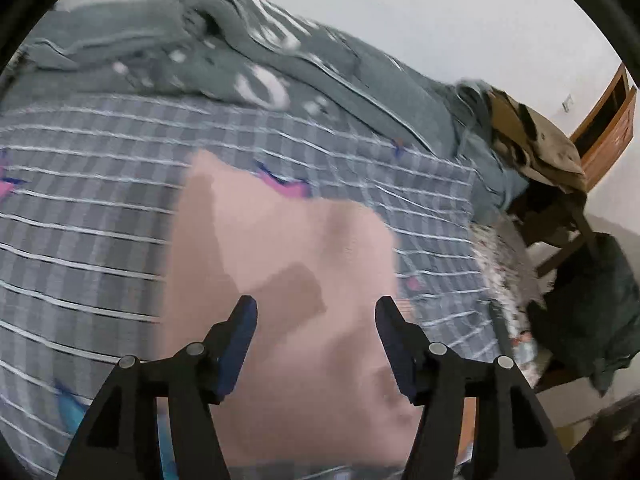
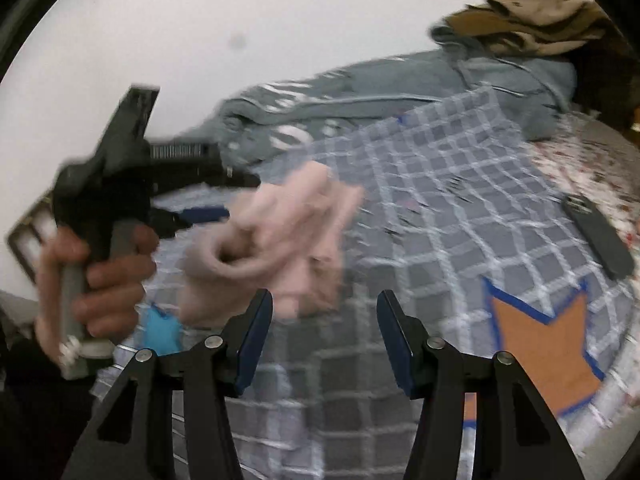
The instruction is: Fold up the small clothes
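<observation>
The pink garment (image 2: 280, 240), soft and fleecy, lies bunched on the checked blanket (image 2: 440, 184); both the left gripper (image 2: 224, 196) and right gripper (image 2: 325, 320) have open jaws, holding nothing; the limp fabric may crumple again if only one layer near the rolled cuff is pinched.

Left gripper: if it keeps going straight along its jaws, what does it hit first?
Most likely the pink garment. It fills the view just ahead of the open left gripper, with the checked blanket beneath. Motion blur leaves the gap unclear.
</observation>
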The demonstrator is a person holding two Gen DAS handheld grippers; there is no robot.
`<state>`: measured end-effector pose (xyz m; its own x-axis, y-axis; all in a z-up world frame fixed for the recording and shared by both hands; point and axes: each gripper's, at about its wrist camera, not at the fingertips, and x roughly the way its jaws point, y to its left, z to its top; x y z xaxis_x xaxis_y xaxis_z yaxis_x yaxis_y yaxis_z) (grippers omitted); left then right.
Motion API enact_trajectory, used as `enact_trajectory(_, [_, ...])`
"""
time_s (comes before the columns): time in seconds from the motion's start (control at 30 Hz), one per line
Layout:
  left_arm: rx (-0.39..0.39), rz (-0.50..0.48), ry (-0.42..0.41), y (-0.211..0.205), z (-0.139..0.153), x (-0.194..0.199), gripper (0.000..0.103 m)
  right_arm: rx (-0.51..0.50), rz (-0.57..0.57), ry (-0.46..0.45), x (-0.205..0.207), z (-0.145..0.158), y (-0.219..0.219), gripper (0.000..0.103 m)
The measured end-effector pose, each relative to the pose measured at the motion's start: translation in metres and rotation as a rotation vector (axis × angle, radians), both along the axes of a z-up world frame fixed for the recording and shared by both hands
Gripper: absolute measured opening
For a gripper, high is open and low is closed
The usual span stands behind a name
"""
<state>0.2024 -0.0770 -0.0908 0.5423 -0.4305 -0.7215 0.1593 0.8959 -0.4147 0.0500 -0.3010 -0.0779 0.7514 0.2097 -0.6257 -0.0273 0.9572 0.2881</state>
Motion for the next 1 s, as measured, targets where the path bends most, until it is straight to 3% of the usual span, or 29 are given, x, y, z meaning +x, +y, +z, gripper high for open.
enact_trajectory(0.17, [0.089, 0.081, -0.037, 0.058, -0.014, -0.023, 0.060, 0.131, 0.090, -0.063, 0.028, 0.009, 0.023, 0.059])
enact_trajectory(0.27, [0.106, 0.072, -0.033, 0.078, -0.030, -0.040, 0.060, 0.181, 0.114, -0.058, 0.048, 0.003, 0.037, 0.060])
enact_trajectory(0.37, [0.081, 0.008, -0.031, 0.080, -0.047, -0.059, 0.060, 0.171, 0.094, -0.008, 0.071, -0.011, 0.050, 0.060])
enact_trajectory(0.43, [0.085, -0.048, -0.036, 0.071, -0.057, -0.069, 0.060, 0.140, 0.073, 0.036, 0.085, -0.021, 0.054, 0.053])
enact_trajectory(0.5, [0.124, -0.093, -0.053, 0.056, -0.065, -0.077, 0.061, 0.112, 0.078, 0.075, 0.095, -0.029, 0.056, 0.036])
enact_trajectory(0.57, [0.188, -0.105, -0.067, 0.038, -0.071, -0.079, 0.062, 0.082, 0.080, 0.093, 0.099, -0.032, 0.055, 0.027])
enact_trajectory(0.8, [0.275, -0.080, -0.112, 0.006, -0.079, -0.070, 0.062, 0.093, 0.109, 0.100, 0.102, -0.027, 0.046, 0.017])
enact_trajectory(0.83, [0.308, -0.082, -0.126, 0.004, -0.080, -0.070, 0.054, 0.093, 0.113, 0.100, 0.101, -0.027, 0.045, 0.016])
enact_trajectory(0.87, [0.309, -0.084, -0.145, 0.006, -0.079, -0.070, 0.039, 0.093, 0.116, 0.099, 0.101, -0.027, 0.046, 0.014])
enact_trajectory(0.9, [0.298, -0.081, -0.155, 0.010, -0.077, -0.072, 0.036, 0.093, 0.122, 0.096, 0.102, -0.027, 0.045, 0.012])
enact_trajectory(0.97, [0.207, -0.059, -0.165, 0.030, -0.072, -0.075, 0.022, 0.086, 0.124, 0.081, 0.101, -0.028, 0.041, 0.009])
enact_trajectory(1.0, [0.172, -0.050, -0.163, 0.038, -0.071, -0.076, 0.021, 0.078, 0.116, 0.069, 0.099, -0.028, 0.038, 0.007])
